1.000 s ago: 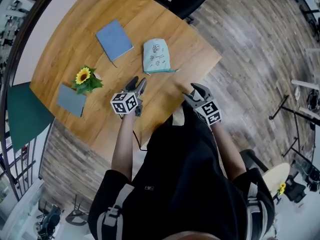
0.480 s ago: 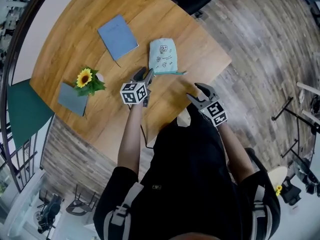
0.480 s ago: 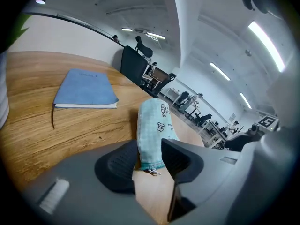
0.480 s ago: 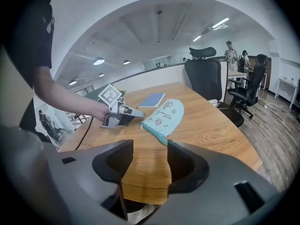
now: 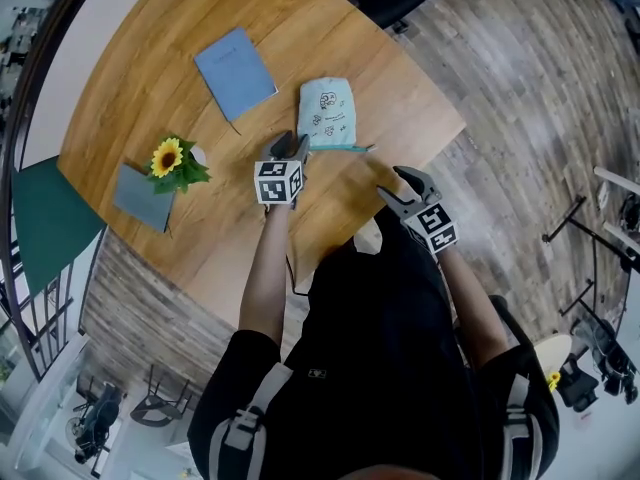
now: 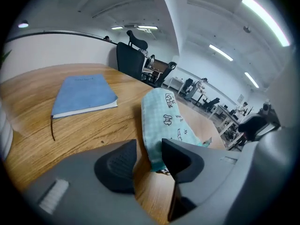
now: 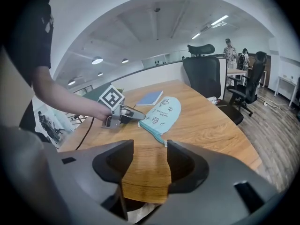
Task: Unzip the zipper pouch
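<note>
Left gripper view: left gripper point(image 6: 149, 157), jaws just narrowed yet gripping nothing, at the mint-green fabric zipper pouch point(image 6: 165, 118); right gripper point(image 7: 145, 165) gapes empty.

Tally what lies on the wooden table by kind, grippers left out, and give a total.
Blue notebooks: 2
Zipper pouch: 1
Sunflower: 1
Total: 4

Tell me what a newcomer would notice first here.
A mint pouch with cartoon doodles lies on the table, the left gripper at its near corner. Its jaws have just been closing yet stand apart, the corner showing between them, ungripped. A sunflower glows yellow toward the table's left, and the right gripper hangs open over the near edge.
</note>
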A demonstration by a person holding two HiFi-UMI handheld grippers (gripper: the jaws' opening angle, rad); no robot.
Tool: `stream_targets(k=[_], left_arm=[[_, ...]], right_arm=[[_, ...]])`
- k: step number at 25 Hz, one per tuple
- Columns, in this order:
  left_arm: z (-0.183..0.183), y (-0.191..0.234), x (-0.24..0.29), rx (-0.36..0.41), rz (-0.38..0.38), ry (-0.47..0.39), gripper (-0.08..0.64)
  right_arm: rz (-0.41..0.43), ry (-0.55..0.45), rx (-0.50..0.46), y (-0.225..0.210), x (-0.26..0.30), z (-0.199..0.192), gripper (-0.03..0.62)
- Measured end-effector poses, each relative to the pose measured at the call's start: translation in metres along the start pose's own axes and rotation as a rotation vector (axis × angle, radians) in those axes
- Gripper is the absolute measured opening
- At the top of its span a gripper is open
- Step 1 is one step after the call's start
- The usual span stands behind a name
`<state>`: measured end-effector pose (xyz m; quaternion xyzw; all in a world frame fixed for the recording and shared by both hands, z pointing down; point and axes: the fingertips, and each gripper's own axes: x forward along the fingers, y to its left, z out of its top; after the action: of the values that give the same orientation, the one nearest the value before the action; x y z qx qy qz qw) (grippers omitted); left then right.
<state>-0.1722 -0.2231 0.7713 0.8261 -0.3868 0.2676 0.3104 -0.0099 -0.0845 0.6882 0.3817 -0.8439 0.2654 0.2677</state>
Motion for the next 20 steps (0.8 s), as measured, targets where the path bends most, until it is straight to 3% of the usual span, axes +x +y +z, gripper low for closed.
stream_targets(k=[5, 11, 17, 20], left_arm=[[-0.002, 0.003, 0.005, 0.029, 0.091, 0.009, 0.176], [-0.004, -0.007, 0.010, 0.085, 0.131, 0.018, 0.241], [-0.005, -0.012, 0.013, 0.202, 0.184, 0.082, 0.241], [-0.007, -0.015, 0.014, 0.213, 0.194, 0.093, 0.214]], right_arm=[[-0.001, -0.001, 0.000, 0.002, 0.001, -0.001, 0.227], [0.000, 0.000, -0.003, 0.004, 0.001, -0.003, 0.227], [-0.001, -0.008, -0.002, 0.007, -0.001, -0.003, 0.227], [-0.003, -0.012, -0.003, 0.009, -0.002, -0.003, 0.225]])
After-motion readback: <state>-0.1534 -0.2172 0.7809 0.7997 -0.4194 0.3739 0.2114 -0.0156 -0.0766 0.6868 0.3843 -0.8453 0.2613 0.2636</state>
